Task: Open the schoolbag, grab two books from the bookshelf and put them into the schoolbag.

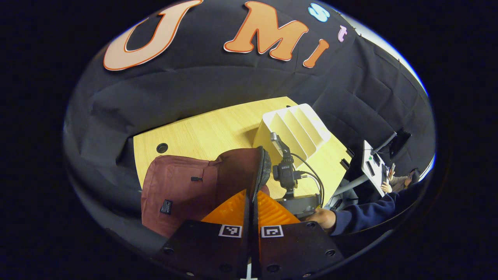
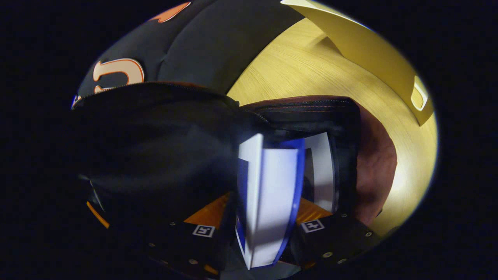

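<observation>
**Maroon schoolbag held open, blue-edged book going in**

Maroon schoolbag (image 1: 175, 194) lies on the wooden table (image 1: 202, 132), directly ahead of the left gripper (image 1: 251, 194). That gripper's orange fingers (image 1: 272, 212) are clenched on the bag's raised flap edge (image 1: 260, 167), which stands upright between them.

In the right gripper view, a blue-edged white book (image 2: 268, 202) sits between the right gripper's (image 2: 258, 229) fingers, clamped, its far end inside the bag's dark opening (image 2: 303, 116). Another white book (image 2: 323, 171) shows just beyond it, to its right, already in the bag.

Cream bookshelf (image 1: 295, 128) stands ahead and right of the left gripper, past the bag. Right gripper's mount (image 1: 286, 171) and a hand (image 1: 323, 218) in a dark sleeve (image 1: 369, 214) lie just right of the left fingers.
</observation>
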Tool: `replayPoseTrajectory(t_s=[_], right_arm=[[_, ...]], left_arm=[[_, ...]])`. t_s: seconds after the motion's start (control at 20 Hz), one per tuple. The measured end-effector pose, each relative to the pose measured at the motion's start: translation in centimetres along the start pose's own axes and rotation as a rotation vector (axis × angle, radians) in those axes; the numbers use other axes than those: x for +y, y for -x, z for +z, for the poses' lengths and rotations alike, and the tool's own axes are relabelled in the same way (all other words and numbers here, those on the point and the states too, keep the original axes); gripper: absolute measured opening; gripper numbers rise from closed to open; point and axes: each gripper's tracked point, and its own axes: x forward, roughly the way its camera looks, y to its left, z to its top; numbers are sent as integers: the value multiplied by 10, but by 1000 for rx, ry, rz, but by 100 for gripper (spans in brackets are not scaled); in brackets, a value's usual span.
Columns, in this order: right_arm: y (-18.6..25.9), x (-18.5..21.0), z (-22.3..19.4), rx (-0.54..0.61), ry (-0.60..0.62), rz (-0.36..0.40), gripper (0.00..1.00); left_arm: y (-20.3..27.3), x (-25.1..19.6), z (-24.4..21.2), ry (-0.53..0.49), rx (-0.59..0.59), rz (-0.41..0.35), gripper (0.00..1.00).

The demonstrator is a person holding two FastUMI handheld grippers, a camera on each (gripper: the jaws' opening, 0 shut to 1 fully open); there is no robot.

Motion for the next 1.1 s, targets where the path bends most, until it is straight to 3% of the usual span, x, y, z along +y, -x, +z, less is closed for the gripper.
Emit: replayPoseTrajectory(t_s=[0.05, 0.15, 0.35, 0.4, 0.45, 0.6, 0.7, 0.85, 1.1], right_arm=[[7, -6, 1, -13, 27, -23, 88], [25, -17, 10, -45, 75, -70, 96], [70, -27, 50, -174, 159, -128, 97], [84, -31, 62, -213, 183, -152, 97], [101, -37, 73, -250, 209, -167, 97], [152, -52, 100, -329, 262, -186, 97], [181, -61, 117, -382, 294, -191, 97], [221, -73, 136, -392, 339, -152, 97], [302, -115, 182, -449, 503, -181, 97]], left_arm=[[-1, 2, 0, 8, -5, 4, 4], [-4, 4, -4, 8, -4, 28, 4], [-6, -24, -11, -49, -15, -8, 13], [-8, -31, -10, -57, -19, -15, 29], [-12, -40, -8, -55, -24, -22, 32], [-25, -70, -6, -36, -40, -33, 58], [-39, -94, -2, -22, -50, -32, 69], [-59, -130, 6, 15, -69, 14, 82], [-89, -195, 25, 96, -147, 127, 95]])
